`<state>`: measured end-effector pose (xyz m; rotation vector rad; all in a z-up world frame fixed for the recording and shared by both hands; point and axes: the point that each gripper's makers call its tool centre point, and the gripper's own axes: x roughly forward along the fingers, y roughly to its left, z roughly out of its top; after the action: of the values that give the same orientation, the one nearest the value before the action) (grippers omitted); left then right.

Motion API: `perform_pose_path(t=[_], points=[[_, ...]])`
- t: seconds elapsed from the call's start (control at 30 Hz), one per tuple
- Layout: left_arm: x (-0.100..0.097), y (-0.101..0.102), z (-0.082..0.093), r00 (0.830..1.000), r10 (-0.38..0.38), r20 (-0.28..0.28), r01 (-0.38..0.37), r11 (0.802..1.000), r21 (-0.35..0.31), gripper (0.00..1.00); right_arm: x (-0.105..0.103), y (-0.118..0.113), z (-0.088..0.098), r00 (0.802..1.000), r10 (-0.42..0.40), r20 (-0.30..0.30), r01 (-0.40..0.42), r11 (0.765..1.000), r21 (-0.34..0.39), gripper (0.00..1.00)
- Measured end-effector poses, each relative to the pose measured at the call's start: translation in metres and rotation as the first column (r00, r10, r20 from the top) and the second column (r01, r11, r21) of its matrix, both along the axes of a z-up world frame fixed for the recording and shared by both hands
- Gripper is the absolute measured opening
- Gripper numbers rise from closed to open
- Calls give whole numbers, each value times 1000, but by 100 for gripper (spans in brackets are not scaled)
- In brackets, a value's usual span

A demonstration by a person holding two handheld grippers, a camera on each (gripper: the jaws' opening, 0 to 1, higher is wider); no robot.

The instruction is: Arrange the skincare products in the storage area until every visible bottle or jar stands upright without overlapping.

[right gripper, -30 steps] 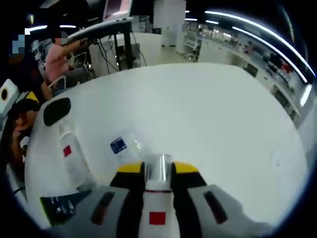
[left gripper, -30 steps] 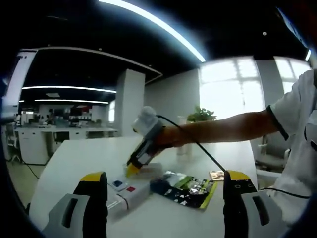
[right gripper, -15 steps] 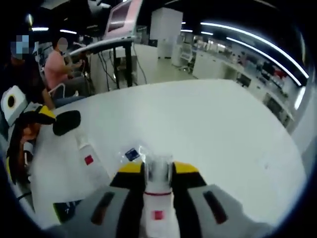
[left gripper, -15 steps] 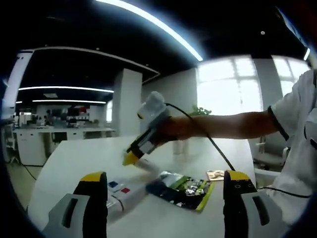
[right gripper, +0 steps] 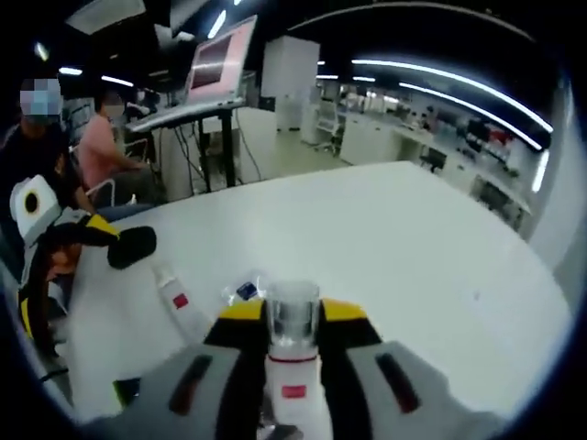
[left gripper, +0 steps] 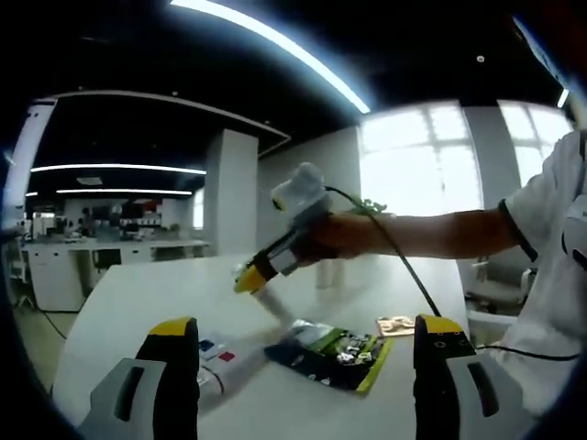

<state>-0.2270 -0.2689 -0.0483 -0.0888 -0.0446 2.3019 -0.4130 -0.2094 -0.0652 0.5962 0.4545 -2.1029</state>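
Left gripper view: left gripper (left gripper: pixel 307 367) low over the white table (left gripper: pixel 138 302), jaws spread wide, nothing between them. Past the jaws, two white bottles lying on their sides on the table, one with a blue label (left gripper: pixel 204 349) and one with a red label (left gripper: pixel 223 360), side by side. Just right of them, a dark sachet (left gripper: pixel 330 352) with green print lying flat; beyond it a small tan packet (left gripper: pixel 396 324). Above these, the right gripper (left gripper: pixel 249 278) held in a person's hand (left gripper: pixel 326 246), raised off the table, yellow-tipped jaws pinching a pale bottle (left gripper: pixel 275 302) that slants down toward the sachet. White sleeve (left gripper: pixel 541 202) at the right edge.

Right gripper view: right gripper (right gripper: pixel 293 316) with jaws pressed against the held bottle's white body, its clear cap (right gripper: pixel 293 316) pointing forward. On the table (right gripper: pixel 413 238) beyond, the red-label bottle (right gripper: pixel 181 302) lying on its side, the blue-label bottle (right gripper: pixel 243 291) beside it, close to the cap. A corner of the dark sachet (right gripper: pixel 128 389) low at the left. Left gripper (right gripper: pixel 64 240) at the left edge. People seated at a far desk.
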Motion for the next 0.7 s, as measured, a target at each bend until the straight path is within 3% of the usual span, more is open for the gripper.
perform_pose_path(t=[0.17,0.2,0.27,0.43,0.5,0.6,0.7], points=[[1,2,1,1000,-5,-4,5,1000,-5,99,7,7,8,999,-40,-29,38,996,-76,20],[1,3,1,1000,-7,-4,7,1000,-6,99,21,7,9,998,-45,-41,41,995,-92,20],[1,5,1,1000,-9,-5,9,1000,-5,99,16,9,18,994,-74,-84,61,988,-139,20],[7,11,5,999,-39,-31,38,999,-12,99,12,14,27,988,-117,-101,92,970,-224,19],[10,13,9,997,-55,-50,54,998,-12,99,14,16,25,988,-129,-89,105,967,-233,19],[11,15,12,996,-57,-65,56,998,-21,99,15,19,26,982,-139,-130,107,968,-226,19],[11,14,12,996,-58,-68,56,998,-23,99,15,22,31,977,-163,-136,120,954,-276,19]])
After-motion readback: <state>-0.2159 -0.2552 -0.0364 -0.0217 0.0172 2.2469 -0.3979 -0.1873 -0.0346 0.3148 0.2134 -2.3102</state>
